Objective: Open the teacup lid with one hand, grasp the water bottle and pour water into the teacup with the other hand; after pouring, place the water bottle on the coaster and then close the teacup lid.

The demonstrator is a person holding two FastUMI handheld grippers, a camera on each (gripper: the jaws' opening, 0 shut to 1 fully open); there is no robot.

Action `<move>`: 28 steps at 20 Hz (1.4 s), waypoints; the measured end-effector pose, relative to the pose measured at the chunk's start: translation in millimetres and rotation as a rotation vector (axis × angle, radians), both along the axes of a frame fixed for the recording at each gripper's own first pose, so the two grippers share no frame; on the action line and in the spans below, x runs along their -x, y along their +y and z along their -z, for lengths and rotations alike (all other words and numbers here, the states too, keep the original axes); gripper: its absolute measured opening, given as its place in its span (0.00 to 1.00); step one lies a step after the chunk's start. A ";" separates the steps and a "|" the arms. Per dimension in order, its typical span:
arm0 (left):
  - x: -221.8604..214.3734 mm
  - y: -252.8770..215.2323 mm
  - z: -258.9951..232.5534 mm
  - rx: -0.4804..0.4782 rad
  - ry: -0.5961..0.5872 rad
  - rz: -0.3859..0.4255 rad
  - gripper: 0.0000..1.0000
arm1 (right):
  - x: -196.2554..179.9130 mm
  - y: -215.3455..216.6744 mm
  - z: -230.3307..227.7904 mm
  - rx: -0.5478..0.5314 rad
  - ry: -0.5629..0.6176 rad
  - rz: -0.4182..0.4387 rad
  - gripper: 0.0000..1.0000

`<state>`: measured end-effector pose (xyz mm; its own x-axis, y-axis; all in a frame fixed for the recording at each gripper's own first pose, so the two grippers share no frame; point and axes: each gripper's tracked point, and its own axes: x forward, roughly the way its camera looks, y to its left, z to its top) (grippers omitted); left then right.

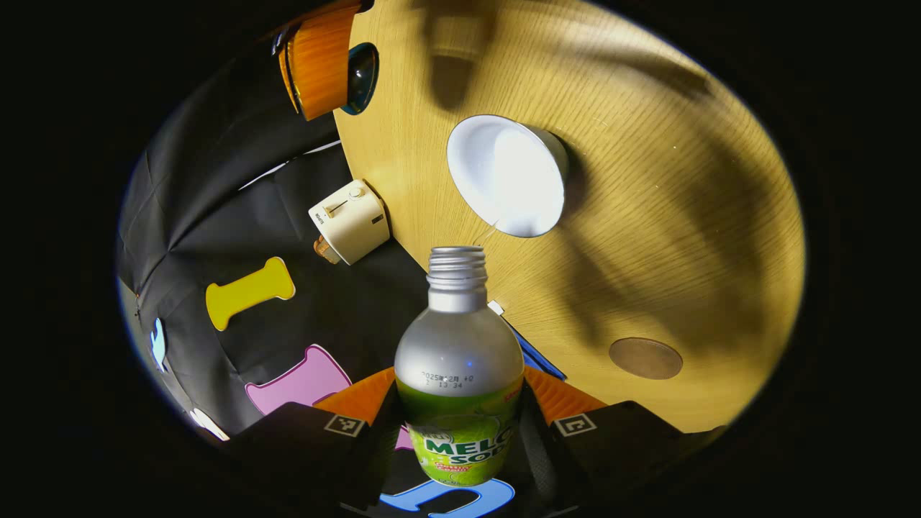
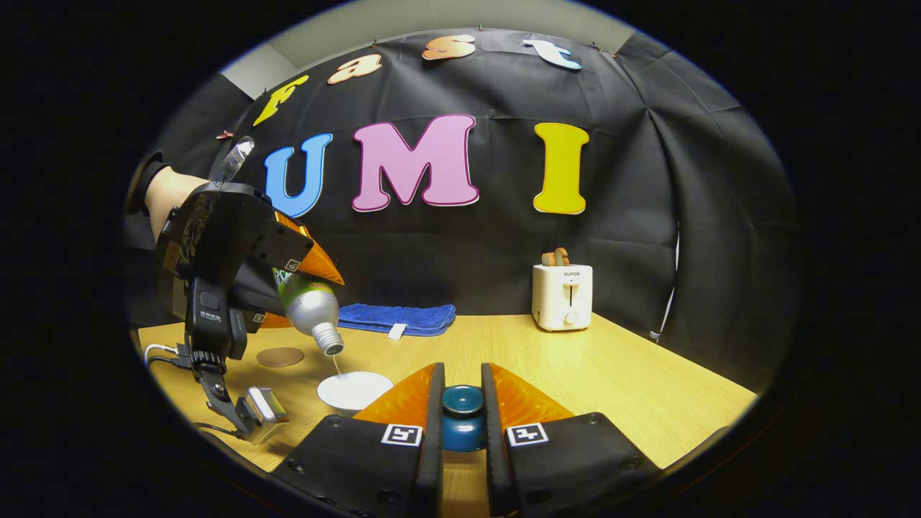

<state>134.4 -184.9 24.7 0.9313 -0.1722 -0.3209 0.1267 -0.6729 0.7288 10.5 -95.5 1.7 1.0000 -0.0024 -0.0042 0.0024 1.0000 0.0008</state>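
My left gripper (image 1: pixel 460 403) is shut on a silver bottle (image 1: pixel 459 374) with a green label. The bottle has no cap and is tipped neck-down toward the white teacup (image 1: pixel 507 176). In the right gripper view the bottle (image 2: pixel 311 308) hangs slanted above the teacup (image 2: pixel 354 391), with a thin stream of water falling into it. My right gripper (image 2: pixel 462 381) is shut on the blue teacup lid (image 2: pixel 462 421), held off to the cup's right. A round brown coaster (image 2: pixel 280 356) lies bare on the table left of the cup. In the left gripper view, the coaster (image 1: pixel 645 357) sits apart from the cup.
A white toaster (image 2: pixel 563 295) stands at the back of the wooden table (image 2: pixel 647 388). A folded blue towel (image 2: pixel 397 318) lies along the back edge. A hand (image 2: pixel 169 191) holds the left gripper, and a cable with a metal clip (image 2: pixel 257 409) dangles beneath it.
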 end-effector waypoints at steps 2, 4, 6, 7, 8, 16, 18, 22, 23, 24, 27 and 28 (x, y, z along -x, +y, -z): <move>1.5 -1.7 1.2 0.007 -0.003 0.008 0.80 | 0.2 -0.1 -0.1 0.000 0.000 0.000 0.28; 3.7 -2.9 3.8 0.010 0.000 0.014 0.80 | 0.2 0.2 0.3 0.000 0.000 0.000 0.28; 4.2 -1.8 4.1 -0.003 -0.003 0.014 0.80 | -0.5 0.3 0.1 0.000 0.000 -0.002 0.28; 3.6 -1.6 3.9 -0.004 -0.005 0.013 0.80 | -0.4 1.1 0.1 0.000 0.000 -0.005 0.28; 2.8 -1.5 3.6 0.001 -0.004 0.013 0.80 | -0.3 0.9 0.1 -0.001 0.000 -0.004 0.28; 6.5 -4.1 4.6 0.020 -0.006 0.015 0.80 | 0.0 0.4 0.2 0.000 0.000 -0.005 0.28; 6.9 -3.3 4.8 0.024 -0.008 0.015 0.80 | -0.9 0.9 0.4 0.000 0.000 -0.005 0.28; 7.2 -2.2 6.9 0.054 0.004 0.012 0.80 | -0.7 0.5 0.0 0.000 0.000 -0.005 0.28; 7.9 -1.0 10.5 0.074 0.018 0.007 0.80 | -0.8 0.3 0.0 0.000 0.000 -0.005 0.28; 9.5 0.4 11.8 0.095 0.026 0.001 0.80 | -0.8 0.3 0.0 0.000 0.000 -0.005 0.28; 13.2 0.9 14.4 0.197 0.039 0.004 0.80 | -0.7 0.5 0.1 0.000 0.000 -0.005 0.28; 14.7 3.2 14.3 0.253 0.046 -0.001 0.80 | -0.8 0.6 0.1 0.000 0.000 -0.005 0.28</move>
<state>119.7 -181.8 10.5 0.9170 -0.2518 -0.3095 0.1639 -0.4694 0.8676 11.3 -95.0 1.6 1.0000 0.0028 -0.0043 -0.0028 1.0000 0.0010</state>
